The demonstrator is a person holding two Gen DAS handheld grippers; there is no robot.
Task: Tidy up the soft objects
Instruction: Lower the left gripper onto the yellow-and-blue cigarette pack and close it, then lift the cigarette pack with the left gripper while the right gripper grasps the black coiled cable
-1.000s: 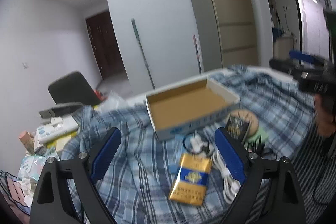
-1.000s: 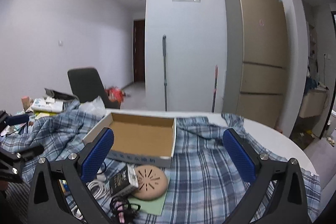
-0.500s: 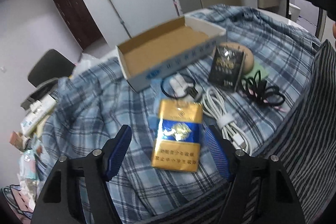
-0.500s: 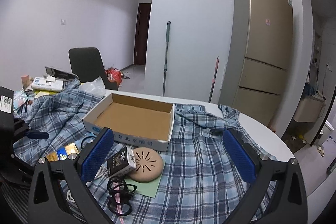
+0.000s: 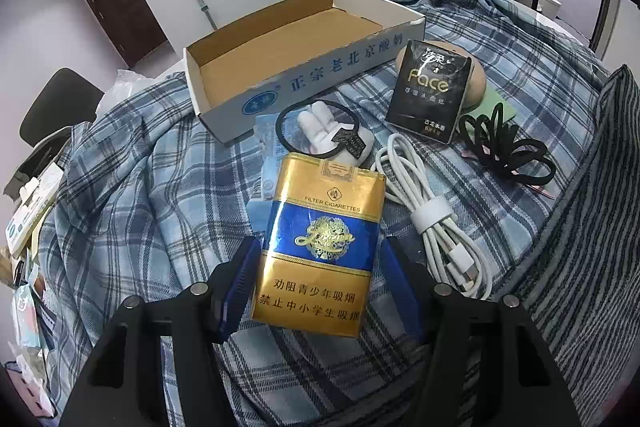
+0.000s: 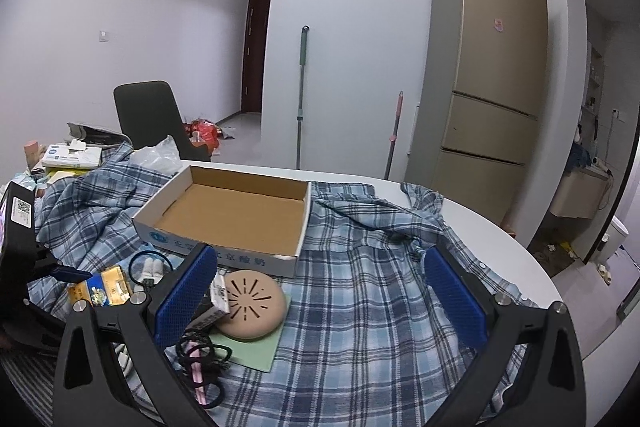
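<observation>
Soft gold-and-blue cigarette pack lies on the blue plaid cloth over the white round tabletop, before the open brown-lined cardboard box. The left gripper has just been closing, blue fingers flanking the pack, not yet pressing. The right gripper hovers spread wide, empty

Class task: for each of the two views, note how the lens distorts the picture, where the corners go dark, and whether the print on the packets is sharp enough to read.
Left wrist view: lines bow outward, corners black, print on the cigarette pack and the cardboard box is sharp. Right wrist view: the fridge curves, corners dark, the box's print is partly hidden by the right hand-held gripper.
</observation>
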